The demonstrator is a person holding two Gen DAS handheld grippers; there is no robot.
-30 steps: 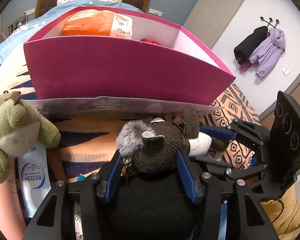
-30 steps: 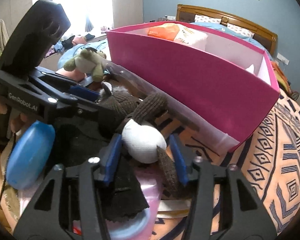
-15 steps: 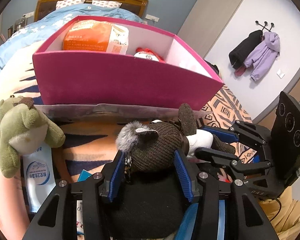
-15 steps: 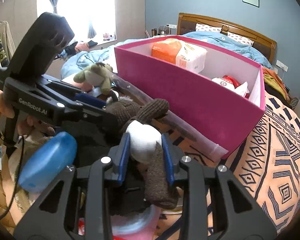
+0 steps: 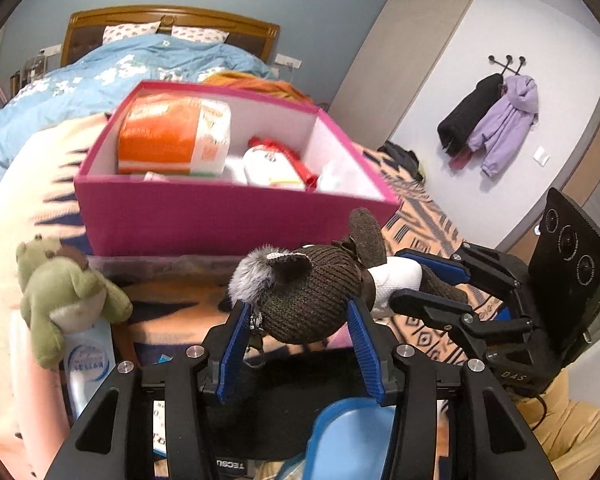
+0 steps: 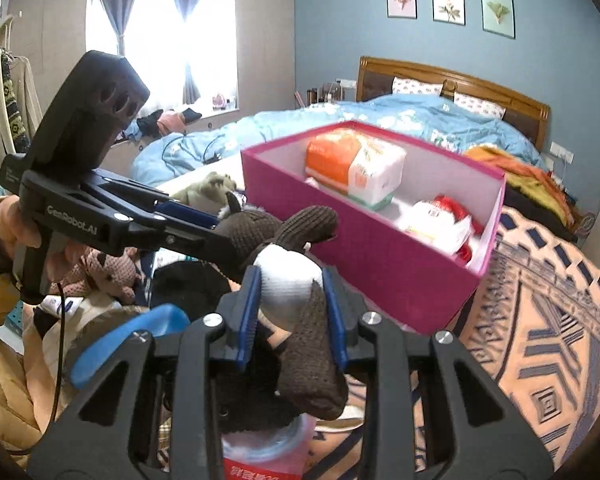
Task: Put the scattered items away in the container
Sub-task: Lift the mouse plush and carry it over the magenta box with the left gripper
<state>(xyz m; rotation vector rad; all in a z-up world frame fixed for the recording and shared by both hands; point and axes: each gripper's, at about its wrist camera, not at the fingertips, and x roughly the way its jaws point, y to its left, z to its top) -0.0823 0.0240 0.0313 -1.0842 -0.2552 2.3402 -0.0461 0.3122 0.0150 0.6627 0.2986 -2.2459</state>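
left tongs (image 5: 300,320) clamped on brown plush toy (image 5: 312,300) head, right tongs (image 6: 292,300) pinching its white belly

Both tools have lifted the brown plush toy (image 5: 312,300) higher.

Both grippers' jaws clamped, side by side

My view: pink box (image 5: 236,220) contents motion-blurred, labels unreadable. Blue object (image 5: 348,436) cut off by bottom edge. Bottle (image 5: 88,364) label half hidden behind green plush (image 5: 60,296).
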